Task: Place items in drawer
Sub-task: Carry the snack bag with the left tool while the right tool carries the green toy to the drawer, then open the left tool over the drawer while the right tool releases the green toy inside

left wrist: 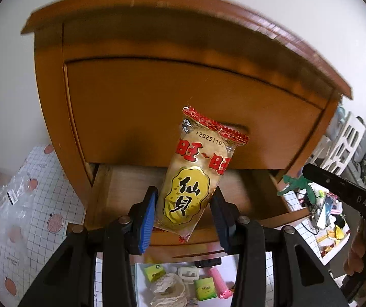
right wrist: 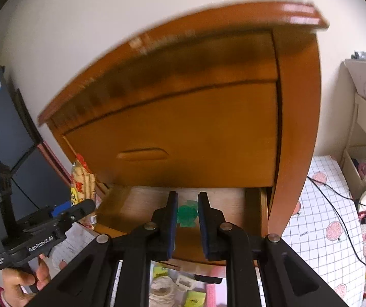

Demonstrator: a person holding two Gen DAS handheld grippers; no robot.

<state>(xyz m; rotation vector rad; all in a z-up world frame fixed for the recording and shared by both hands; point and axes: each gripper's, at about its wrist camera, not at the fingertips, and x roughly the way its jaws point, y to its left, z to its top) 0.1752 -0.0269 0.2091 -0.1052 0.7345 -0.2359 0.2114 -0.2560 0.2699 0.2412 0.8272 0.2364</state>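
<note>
Between blue pads [left wrist: 147, 217] of the left gripper [left wrist: 185, 193], clamps the rice cracker packet [left wrist: 195, 179] upright over the open drawer [left wrist: 101, 194], ready for dropping in, and pinches a green toy [right wrist: 188, 215] in the closed right gripper [right wrist: 188, 199], further right, above the same drawer.

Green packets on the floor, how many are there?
2 show. One green packet lies left of the white crumpled bag, the other green packet right of it. The claws may hide more.
</note>
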